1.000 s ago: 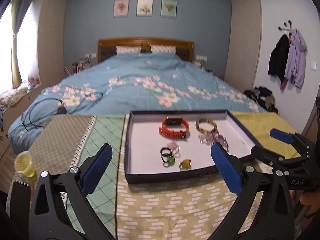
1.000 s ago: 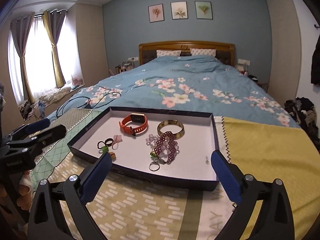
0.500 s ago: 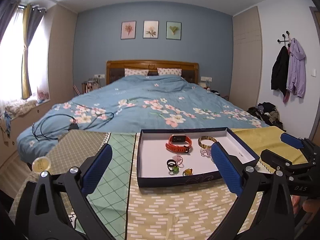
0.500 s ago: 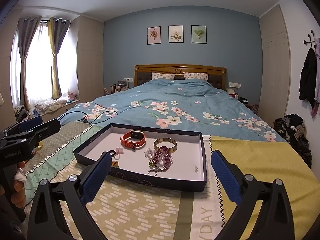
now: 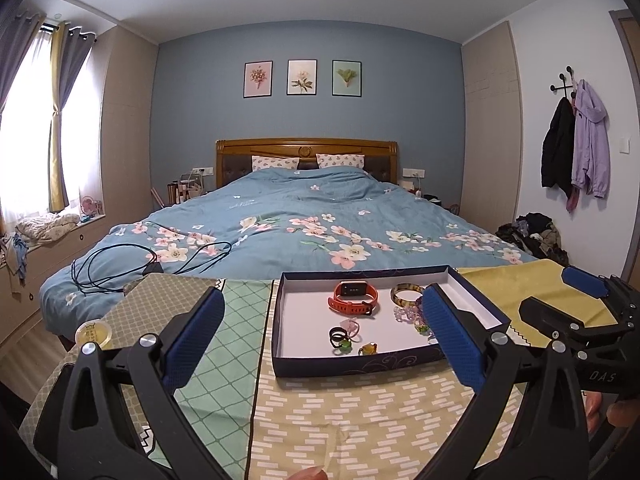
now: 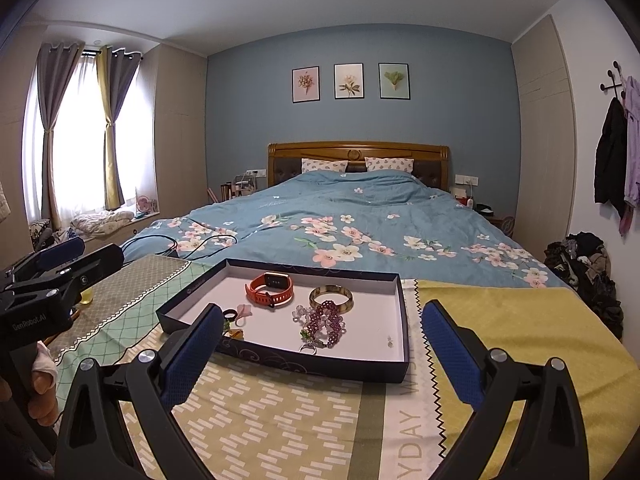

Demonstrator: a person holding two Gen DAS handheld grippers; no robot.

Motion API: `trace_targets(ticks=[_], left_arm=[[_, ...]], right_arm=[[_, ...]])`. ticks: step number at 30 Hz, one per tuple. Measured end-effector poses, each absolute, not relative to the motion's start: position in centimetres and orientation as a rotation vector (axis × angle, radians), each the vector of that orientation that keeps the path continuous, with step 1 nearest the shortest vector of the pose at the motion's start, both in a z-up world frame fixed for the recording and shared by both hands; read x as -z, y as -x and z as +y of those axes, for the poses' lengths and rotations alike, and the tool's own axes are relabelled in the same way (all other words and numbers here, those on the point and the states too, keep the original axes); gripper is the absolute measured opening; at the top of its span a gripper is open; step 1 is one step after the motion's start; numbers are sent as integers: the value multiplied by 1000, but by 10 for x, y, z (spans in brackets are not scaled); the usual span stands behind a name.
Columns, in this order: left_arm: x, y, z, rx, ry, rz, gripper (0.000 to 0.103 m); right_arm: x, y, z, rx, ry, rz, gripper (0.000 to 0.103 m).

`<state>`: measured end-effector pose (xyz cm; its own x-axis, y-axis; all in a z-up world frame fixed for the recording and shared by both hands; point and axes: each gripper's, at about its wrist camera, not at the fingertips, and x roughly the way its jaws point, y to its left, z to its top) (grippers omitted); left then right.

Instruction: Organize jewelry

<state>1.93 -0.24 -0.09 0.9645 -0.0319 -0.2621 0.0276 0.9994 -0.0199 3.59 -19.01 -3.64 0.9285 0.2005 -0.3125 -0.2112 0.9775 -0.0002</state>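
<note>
A dark blue tray (image 5: 360, 364) (image 6: 304, 368) with a white floor sits on the patterned cloth. In it lie an orange watch (image 5: 354, 298) (image 6: 272, 289), a gold bangle (image 5: 406, 294) (image 6: 331, 297), a purple bead bracelet (image 6: 325, 322), black and pink rings (image 5: 342, 334) (image 6: 236, 314) and an amber piece (image 5: 368, 347). My left gripper (image 5: 324, 340) is open and empty, short of the tray. My right gripper (image 6: 322, 356) is open and empty, also short of the tray. Each gripper shows at the edge of the other's view.
A bed with a blue floral cover (image 5: 312, 220) stands behind the table. A small yellow jar (image 5: 94, 333) sits at the table's left edge. Black cables (image 5: 120, 268) lie on the bed. A yellow cloth (image 6: 520, 332) covers the table's right side.
Both grippers have pulled back and tilted up from the tray, so it looks smaller and lower. Both stay open and empty. The jewelry has not moved.
</note>
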Motion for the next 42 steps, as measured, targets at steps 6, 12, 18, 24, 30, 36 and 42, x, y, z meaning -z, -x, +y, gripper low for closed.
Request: trace_targets(ticks=[6, 12, 18, 24, 30, 36, 42], left_arm=[[-1, -19, -5, 39, 12, 266, 97], [-3, -13, -7, 37, 14, 252, 97], [-4, -10, -7, 32, 18, 245, 97], [-5, -12, -8, 31, 18, 247, 97], [-5, -11, -9, 27, 19, 243, 97], [-6, -11, -8, 24, 20, 240, 97], [-5, -11, -9, 23, 16, 237, 97]], right_arm=[[32, -31, -192, -205, 32, 291, 96], [30, -28, -193, -192, 36, 271, 96], [28, -26, -192, -189, 43, 256, 96], [25, -23, -192, -179, 55, 228, 96], [23, -21, -190, -174, 63, 216, 96], [21, -19, -189, -172, 64, 210, 96], [21, -17, -188, -172, 64, 209, 96]])
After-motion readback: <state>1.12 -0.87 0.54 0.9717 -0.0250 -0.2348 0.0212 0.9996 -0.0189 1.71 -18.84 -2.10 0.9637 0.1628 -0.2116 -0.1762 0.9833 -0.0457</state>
